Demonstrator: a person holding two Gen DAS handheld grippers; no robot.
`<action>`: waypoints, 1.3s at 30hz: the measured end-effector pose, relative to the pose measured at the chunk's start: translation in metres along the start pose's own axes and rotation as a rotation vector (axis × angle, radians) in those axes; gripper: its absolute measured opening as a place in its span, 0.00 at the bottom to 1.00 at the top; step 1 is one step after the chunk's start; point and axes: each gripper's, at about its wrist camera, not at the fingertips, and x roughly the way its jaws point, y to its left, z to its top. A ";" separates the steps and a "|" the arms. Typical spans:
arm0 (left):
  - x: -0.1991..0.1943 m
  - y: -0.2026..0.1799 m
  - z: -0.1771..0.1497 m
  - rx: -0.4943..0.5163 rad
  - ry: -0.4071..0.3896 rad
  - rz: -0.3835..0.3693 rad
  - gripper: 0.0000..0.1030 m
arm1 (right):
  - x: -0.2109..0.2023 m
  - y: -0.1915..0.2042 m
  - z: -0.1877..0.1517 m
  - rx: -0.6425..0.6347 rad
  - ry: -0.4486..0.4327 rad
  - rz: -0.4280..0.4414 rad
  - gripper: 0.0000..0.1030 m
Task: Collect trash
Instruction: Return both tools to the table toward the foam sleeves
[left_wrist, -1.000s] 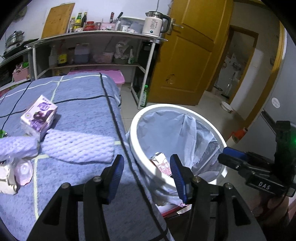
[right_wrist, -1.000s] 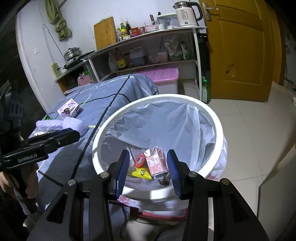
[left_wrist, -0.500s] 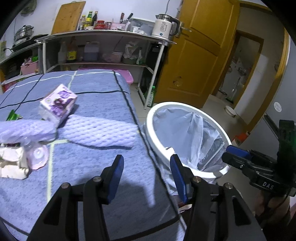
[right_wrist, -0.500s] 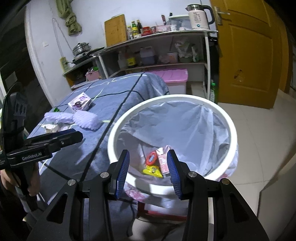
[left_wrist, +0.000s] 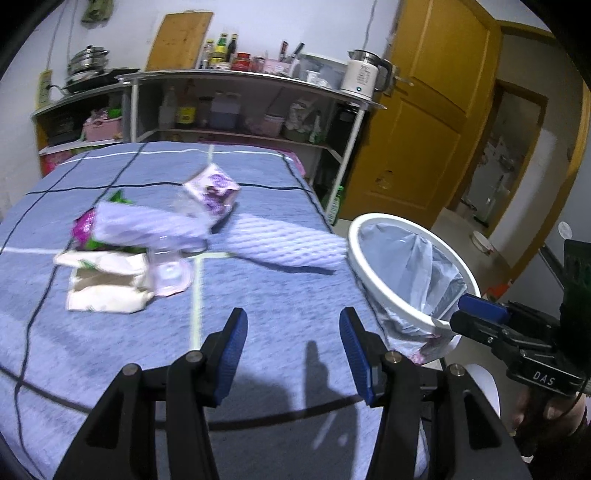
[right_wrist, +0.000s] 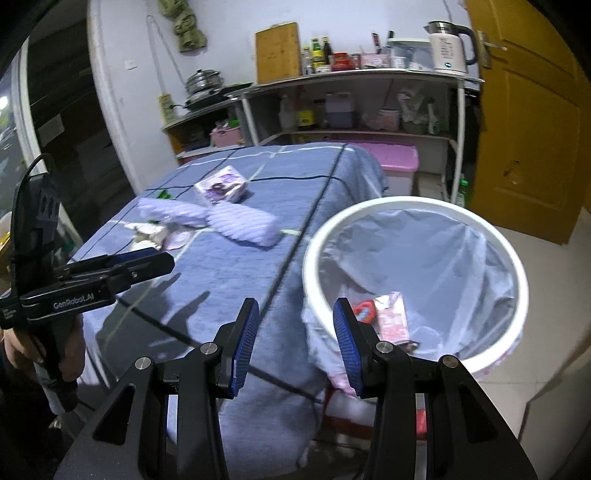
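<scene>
**A:** On the blue checked cloth (left_wrist: 258, 295), toward its far left, the trash sits in one heap: a purple carton (left_wrist: 211, 192), two lilac foam nets (left_wrist: 147, 227) lying across each other, a crumpled white wrapper (left_wrist: 107, 280) and a pinkish lid (left_wrist: 170, 275) nearest us. The carton leans on the nets, and the wrapper touches the lid.

**B:** And the tongs?

**A:** Both pairs stand apart with nothing between the pads. The left gripper (left_wrist: 291, 341) hangs over bare cloth on the near side of the heap; the right gripper (right_wrist: 295, 341) is above the table edge, just left of the white bin (right_wrist: 509, 254).

**B:** What could go wrong?

**A:** I'd guess the overlap. Pinching a foam net may drag the carton along or tip it, and soft netting can slip out of the pads. The flat lid is hard to pinch off the cloth; the pads could catch fabric instead.

**B:** The bin?

**A:** It stands right against the table's right edge, its liner (right_wrist: 443, 258) already holding a pink carton (right_wrist: 393, 314). A careless swing could knock its rim.
</scene>
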 end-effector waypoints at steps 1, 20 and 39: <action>-0.003 0.004 0.000 -0.007 -0.004 0.007 0.52 | 0.001 0.005 0.000 -0.008 0.001 0.011 0.42; -0.037 0.074 -0.002 -0.117 -0.079 0.154 0.63 | 0.028 0.058 0.018 -0.117 0.026 0.095 0.42; -0.005 0.132 0.020 -0.249 -0.077 0.215 0.67 | 0.091 0.049 0.064 -0.200 0.043 0.046 0.48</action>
